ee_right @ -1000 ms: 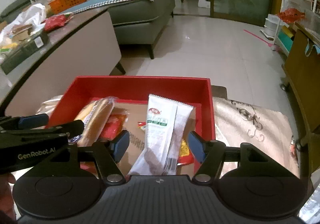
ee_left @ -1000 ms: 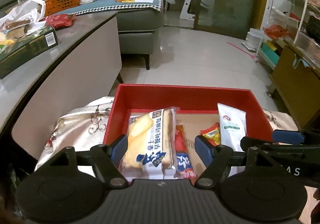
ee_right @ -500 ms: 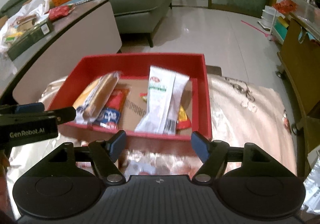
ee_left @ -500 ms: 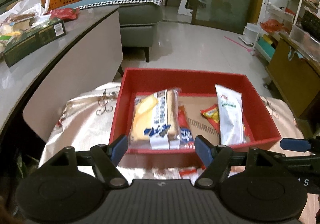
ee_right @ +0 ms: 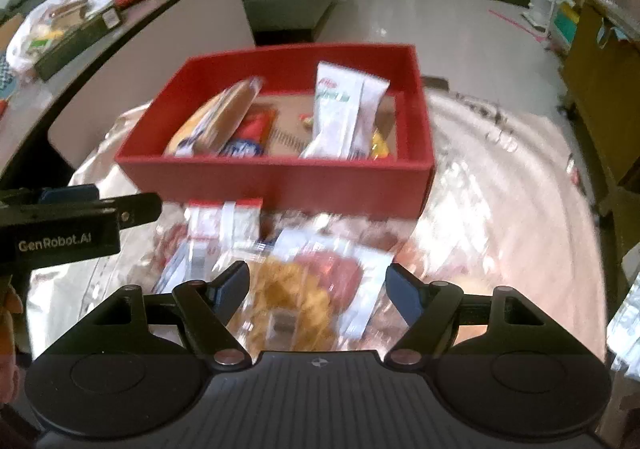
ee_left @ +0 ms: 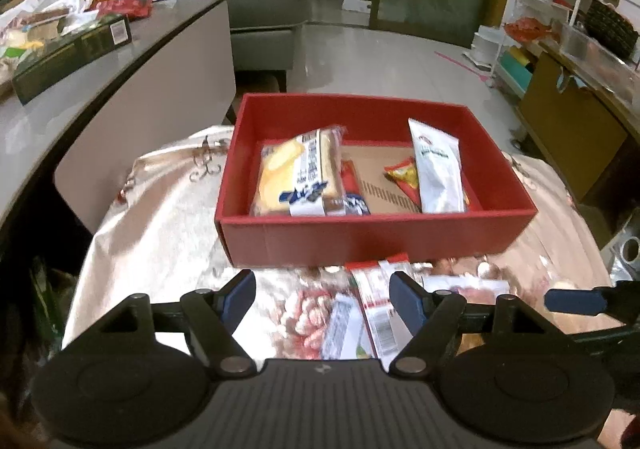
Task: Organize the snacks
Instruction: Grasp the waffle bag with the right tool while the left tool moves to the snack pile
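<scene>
A red box (ee_left: 376, 237) stands on a patterned cloth. It holds a yellow bread packet (ee_left: 298, 179), a red and blue packet (ee_left: 354, 193), a small red and yellow packet (ee_left: 404, 179) and a white sachet (ee_left: 438, 173). Loose snack packets (ee_left: 340, 317) lie on the cloth in front of the box. My left gripper (ee_left: 322, 295) hovers open over them, with nothing between its fingers. My right gripper (ee_right: 318, 289) hangs over a blurred packet of yellow snacks (ee_right: 292, 301); its jaws are opening and the pads touch nothing. The left gripper (ee_right: 80, 209) shows at the right wrist view's left edge.
A curved grey counter (ee_left: 60, 117) rises on the left, carrying a dark green box (ee_left: 72, 53), a plastic bag and an orange basket. A grey sofa (ee_left: 264, 21) stands behind. A brown cabinet (ee_left: 572, 129) and a wire rack line the right side.
Both grippers have drawn back from the red box, which now sits farther off. Loose packets on the cloth have come into view. The right jaws have widened, and the white sachet stays in the box.
</scene>
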Demonstrator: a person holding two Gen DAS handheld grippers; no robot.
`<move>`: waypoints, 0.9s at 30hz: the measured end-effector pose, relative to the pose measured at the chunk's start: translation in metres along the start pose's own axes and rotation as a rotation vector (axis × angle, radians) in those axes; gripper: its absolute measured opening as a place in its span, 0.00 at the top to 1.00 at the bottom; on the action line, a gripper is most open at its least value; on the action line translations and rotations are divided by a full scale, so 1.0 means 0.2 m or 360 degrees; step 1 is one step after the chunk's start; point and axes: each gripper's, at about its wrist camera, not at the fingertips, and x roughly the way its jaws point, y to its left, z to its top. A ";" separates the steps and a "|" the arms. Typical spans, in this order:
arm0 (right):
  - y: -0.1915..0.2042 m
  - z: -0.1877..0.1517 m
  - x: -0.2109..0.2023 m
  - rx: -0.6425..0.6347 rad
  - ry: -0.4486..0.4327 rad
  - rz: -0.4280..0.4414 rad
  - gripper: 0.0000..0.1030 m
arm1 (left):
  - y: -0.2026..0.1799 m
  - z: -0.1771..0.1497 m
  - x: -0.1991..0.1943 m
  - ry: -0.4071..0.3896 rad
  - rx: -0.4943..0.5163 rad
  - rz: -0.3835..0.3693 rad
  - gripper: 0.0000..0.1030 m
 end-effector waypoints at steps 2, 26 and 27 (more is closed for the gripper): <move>0.02 -0.02 0.00 -0.0007 0.0018 0.0010 0.22 | 0.00 -0.02 -0.02 0.0005 0.0005 -0.0004 0.35; 0.06 -0.05 0.20 0.0171 0.0182 0.0137 0.05 | 0.05 -0.09 -0.06 0.0062 -0.0030 -0.0062 0.35; 0.08 -0.05 0.21 0.0146 0.0183 0.0118 0.05 | 0.05 -0.09 -0.06 0.0066 -0.0029 -0.0059 0.35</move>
